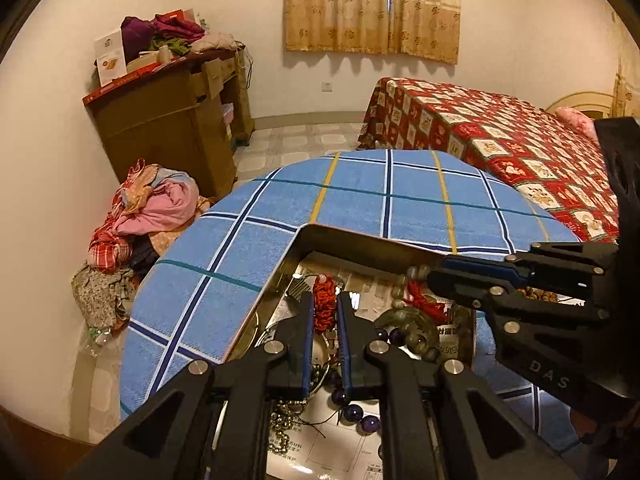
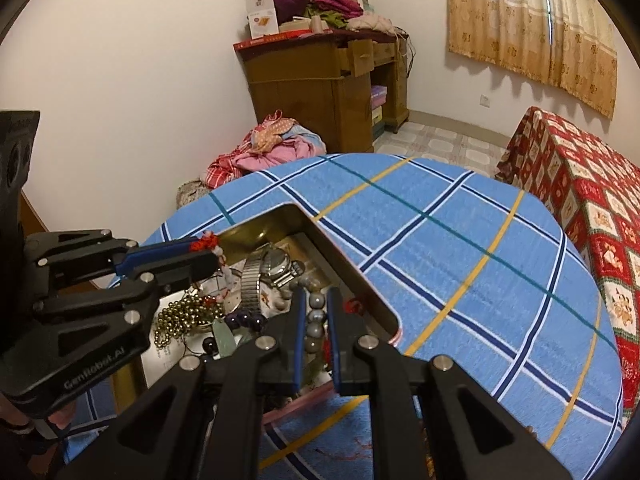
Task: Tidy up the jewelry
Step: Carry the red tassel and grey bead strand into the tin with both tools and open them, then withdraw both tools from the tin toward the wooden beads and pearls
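A gold metal box point(image 1: 352, 242) point(image 2: 340, 256) of tangled jewelry sits on a blue plaid table. My left gripper point(image 1: 325, 304) is shut on a red knotted cord point(image 1: 324, 306); it also shows in the right wrist view point(image 2: 214, 254) with the cord point(image 2: 202, 243) at its tip. My right gripper point(image 2: 314, 304) is shut on a strand of grey-green beads point(image 2: 315, 326); in the left wrist view it point(image 1: 434, 274) reaches in from the right with beads point(image 1: 416, 271) at its tip. The box holds a steel watch point(image 2: 276, 266), gold ball chain point(image 2: 184, 316), purple beads point(image 1: 362, 418) and a jade pendant point(image 1: 416, 330).
The blue plaid tablecloth point(image 1: 360, 196) point(image 2: 460, 264) stretches beyond the box. A bed with a red patchwork cover point(image 1: 500, 136) stands to the right. A wooden cabinet point(image 1: 168, 120) and a pile of clothes point(image 1: 152, 208) stand to the left by the wall.
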Motion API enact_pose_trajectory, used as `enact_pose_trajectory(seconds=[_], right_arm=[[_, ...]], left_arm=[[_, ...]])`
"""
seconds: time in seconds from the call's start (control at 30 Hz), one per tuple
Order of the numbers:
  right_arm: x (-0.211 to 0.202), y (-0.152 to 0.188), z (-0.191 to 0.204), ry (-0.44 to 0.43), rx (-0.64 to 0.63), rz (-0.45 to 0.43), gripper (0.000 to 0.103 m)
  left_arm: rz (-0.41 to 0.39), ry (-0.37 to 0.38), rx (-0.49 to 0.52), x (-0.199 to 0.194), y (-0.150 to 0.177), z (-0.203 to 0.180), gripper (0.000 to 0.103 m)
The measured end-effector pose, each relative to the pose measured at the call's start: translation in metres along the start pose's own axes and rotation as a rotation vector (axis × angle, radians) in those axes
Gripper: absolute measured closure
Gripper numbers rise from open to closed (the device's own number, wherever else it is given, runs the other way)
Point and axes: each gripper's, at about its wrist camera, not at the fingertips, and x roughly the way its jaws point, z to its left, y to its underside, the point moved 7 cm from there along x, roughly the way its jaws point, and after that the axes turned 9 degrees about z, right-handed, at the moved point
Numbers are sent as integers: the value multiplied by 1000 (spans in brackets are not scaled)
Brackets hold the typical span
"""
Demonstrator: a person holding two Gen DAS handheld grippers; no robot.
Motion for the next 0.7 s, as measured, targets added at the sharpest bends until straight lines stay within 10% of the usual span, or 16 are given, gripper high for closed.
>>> enact_pose_trajectory(seconds=[0.1, 0.17, 0.7], right_arm=[[-8, 3, -3, -4, 18, -17, 54], [-12, 3, -5, 0, 29, -34, 48], [-11, 10, 2, 1, 31, -29, 48]], left_arm=[[-4, -29, -2, -4, 1, 1, 70], [-25, -50, -11, -8, 1, 3, 36], [-13, -95, -91, -8, 14, 21, 34]])
